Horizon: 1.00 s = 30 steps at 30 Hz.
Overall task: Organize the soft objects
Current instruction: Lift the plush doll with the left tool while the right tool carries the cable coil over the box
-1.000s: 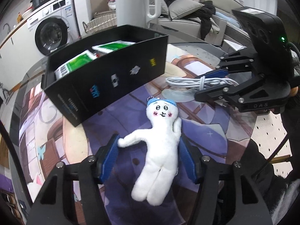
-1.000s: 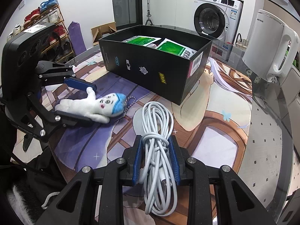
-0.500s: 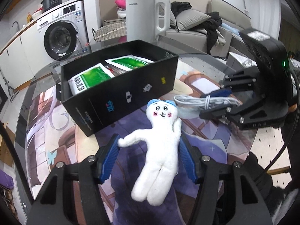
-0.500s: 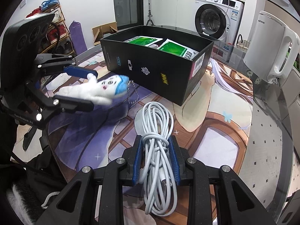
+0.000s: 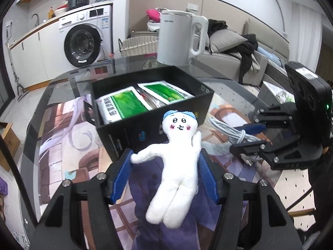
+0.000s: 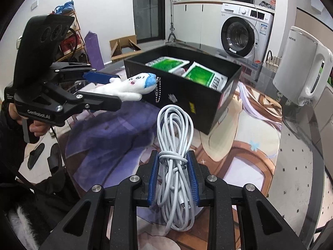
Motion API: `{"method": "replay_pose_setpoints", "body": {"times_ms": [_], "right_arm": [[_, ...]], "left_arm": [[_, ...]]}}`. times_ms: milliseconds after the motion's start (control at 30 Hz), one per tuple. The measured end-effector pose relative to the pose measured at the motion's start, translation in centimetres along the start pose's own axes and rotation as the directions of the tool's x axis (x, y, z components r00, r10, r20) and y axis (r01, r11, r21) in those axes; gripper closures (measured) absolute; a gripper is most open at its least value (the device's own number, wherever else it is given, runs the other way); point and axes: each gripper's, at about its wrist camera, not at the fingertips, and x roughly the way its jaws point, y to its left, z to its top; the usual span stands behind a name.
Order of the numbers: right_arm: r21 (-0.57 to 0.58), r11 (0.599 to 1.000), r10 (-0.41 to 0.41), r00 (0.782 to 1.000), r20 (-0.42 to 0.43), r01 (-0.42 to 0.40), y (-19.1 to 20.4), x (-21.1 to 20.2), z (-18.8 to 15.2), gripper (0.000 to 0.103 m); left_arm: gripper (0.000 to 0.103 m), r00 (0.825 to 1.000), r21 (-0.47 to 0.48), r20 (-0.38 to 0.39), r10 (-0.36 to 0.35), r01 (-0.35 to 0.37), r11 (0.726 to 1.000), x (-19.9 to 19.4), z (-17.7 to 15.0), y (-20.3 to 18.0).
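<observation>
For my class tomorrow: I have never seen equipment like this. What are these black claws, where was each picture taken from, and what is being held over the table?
No robot here: a person holds a hand-operated tool in each hand, each ending in two jaws with a wide-angle camera looking along them. The left camera's picture shows the left gripper clamping a white plush doll, lifted near the black box. The right camera's picture shows the right gripper shut on a coiled white cable. On the glass table lies a picture mat, with the open box, holding green packets, and a white kettle.
</observation>
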Motion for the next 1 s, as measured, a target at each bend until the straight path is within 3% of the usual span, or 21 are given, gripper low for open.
{"method": "replay_pose_setpoints", "body": {"times_ms": [567,1000], "right_arm": [[0.044,0.998,0.047,0.986,0.159,-0.055,0.5,-3.0,1.5,0.076],[0.068,0.997,0.018,0.984,0.176,-0.030,-0.1,-3.0,1.7,0.079]], "left_arm": [[0.041,0.996,-0.059,0.090,0.024,-0.019,0.998,-1.6,1.0,0.0],[0.041,0.995,-0.070,0.094,0.027,-0.021,0.997,-1.5,1.0,0.0]]}}
